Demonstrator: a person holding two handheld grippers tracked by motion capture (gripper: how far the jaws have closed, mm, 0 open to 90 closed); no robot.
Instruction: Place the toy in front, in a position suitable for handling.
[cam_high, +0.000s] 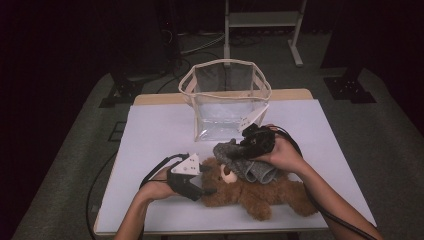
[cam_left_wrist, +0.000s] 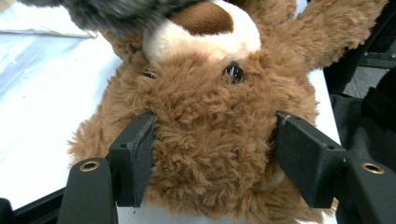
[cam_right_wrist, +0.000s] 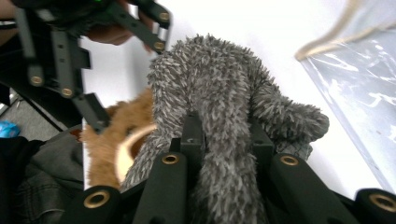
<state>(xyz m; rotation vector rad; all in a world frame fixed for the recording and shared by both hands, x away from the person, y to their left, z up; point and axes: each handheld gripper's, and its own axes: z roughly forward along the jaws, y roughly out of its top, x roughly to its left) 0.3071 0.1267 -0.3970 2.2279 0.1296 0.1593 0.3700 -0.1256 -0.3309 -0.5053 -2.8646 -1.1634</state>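
In the high view, a brown teddy bear (cam_high: 260, 192) lies on its back on the white table (cam_high: 150, 135), near the person's edge, with a clear bag (cam_high: 225, 97) standing open well behind it. The left gripper (cam_high: 202, 186) sits at the bear's head, while the right gripper (cam_high: 240, 150) hovers just above the bear's chest with a grey fuzzy sock (cam_high: 250, 165) clamped in it; the sock drapes down and touches the bear. In the left gripper view, the jaws stand on either side of the bear's head (cam_left_wrist: 210, 140); the left pad meets the fur and the right one stands at its edge with little squeeze showing, so the hold looks loose, more a released bracket than a clench. In the right gripper view, the jaws are closed on a fold of the sock (cam_right_wrist: 219, 121), which rises between them, with the bear's muzzle (cam_right_wrist: 128, 149) below and the bag's wall (cam_right_wrist: 355, 98) off to one side. The step in hand appears to be lifting the sock off the bear toward the bag. The next move likely calls for carrying the sock clear over the bag's rim, then opening the jaws above it.
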